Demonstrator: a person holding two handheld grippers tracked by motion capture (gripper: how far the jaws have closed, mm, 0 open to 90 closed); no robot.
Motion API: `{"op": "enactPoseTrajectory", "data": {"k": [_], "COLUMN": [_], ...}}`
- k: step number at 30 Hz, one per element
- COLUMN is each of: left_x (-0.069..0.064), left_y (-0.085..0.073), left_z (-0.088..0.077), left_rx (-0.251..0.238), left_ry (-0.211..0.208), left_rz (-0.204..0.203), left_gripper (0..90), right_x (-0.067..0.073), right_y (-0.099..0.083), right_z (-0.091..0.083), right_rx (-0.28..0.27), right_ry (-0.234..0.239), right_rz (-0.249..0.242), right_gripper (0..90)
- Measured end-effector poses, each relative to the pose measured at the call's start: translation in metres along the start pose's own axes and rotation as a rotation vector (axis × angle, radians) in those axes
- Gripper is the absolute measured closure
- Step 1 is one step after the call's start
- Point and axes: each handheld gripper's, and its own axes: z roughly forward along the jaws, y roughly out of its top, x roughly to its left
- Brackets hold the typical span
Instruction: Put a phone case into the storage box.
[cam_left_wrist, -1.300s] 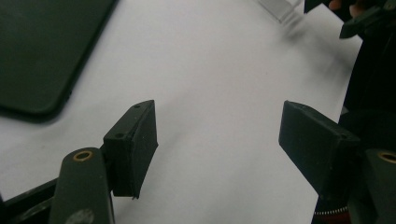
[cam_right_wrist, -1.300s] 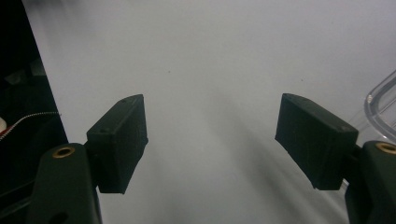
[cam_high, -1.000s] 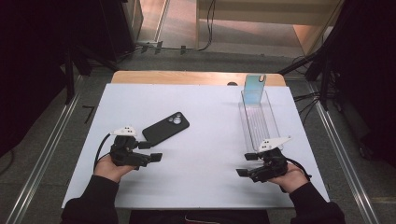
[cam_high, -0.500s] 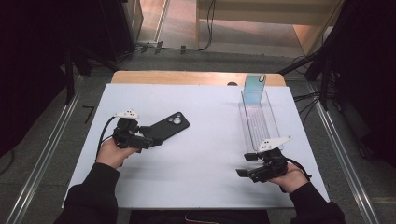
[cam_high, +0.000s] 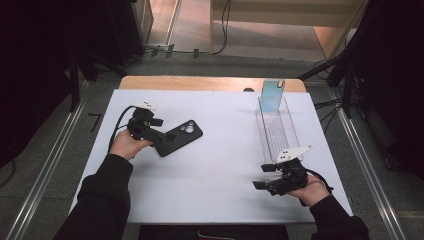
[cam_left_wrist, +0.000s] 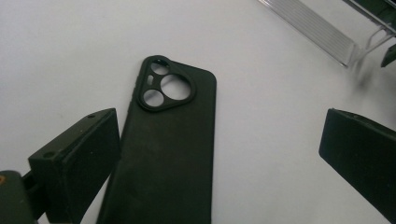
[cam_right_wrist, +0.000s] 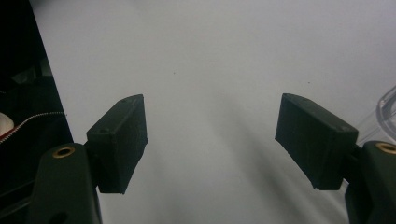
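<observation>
Two grippers in play, and my left gripper (cam_high: 161, 134) is the busy one. Its jaws have just been opening and now stand wide, with the near end of the black phone case (cam_high: 179, 138) lying between them but not pinched. In the left gripper view the case (cam_left_wrist: 166, 149) runs up the middle of the gap, close against one jaw and well apart from the other, camera cutout at the far end, flat on the white table mat (cam_left_wrist: 261, 140). So nothing is held yet, pads are off it.

My right gripper (cam_high: 262, 184) sits near the front right of the mat, jaws parted a fair bit with only bare mat (cam_right_wrist: 210, 116) between them. It's holding nothing.

Going outward: the case lies on the left half of the mat (cam_high: 220, 165), angled, camera end pointing toward the middle. Over on the right there's a clear plastic tray (cam_high: 276, 131) running lengthwise away from me, just beyond the right gripper, and something bluish and shiny (cam_high: 272, 95) stands upright at its far end. Can't tell exactly what that is. Wooden tabletop edge (cam_high: 210, 83) peeks out behind the mat.
</observation>
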Motion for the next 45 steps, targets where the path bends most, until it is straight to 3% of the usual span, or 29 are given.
{"op": "enactPoseTrajectory", "data": {"k": [7, 18, 23, 45], "left_x": [0.011, 0.023, 0.024, 0.014], "left_y": [0.004, 0.004, 0.002, -0.009], "left_z": [0.01, 0.027, 0.034, 0.067], "left_rx": [0.0, 0.008, 0.019, 0.174], "left_ry": [0.02, 0.014, 0.007, 0.077], "left_rz": [0.016, 0.01, -0.016, 0.069], "left_gripper": [0.5, 0.8, 1.2, 1.9], "right_x": [0.0, 0.0, 0.0, 0.0], "right_y": [0.0, 0.0, 0.0, 0.0], "right_z": [0.0, 0.0, 0.0, 0.0], "right_rx": [-0.001, 0.001, 0.0, 0.001], "right_ry": [0.001, 0.002, 0.003, 0.005], "right_rz": [0.001, 0.003, -0.001, -0.005], "right_gripper": [23.0, 22.9, 23.0, 22.9]}}
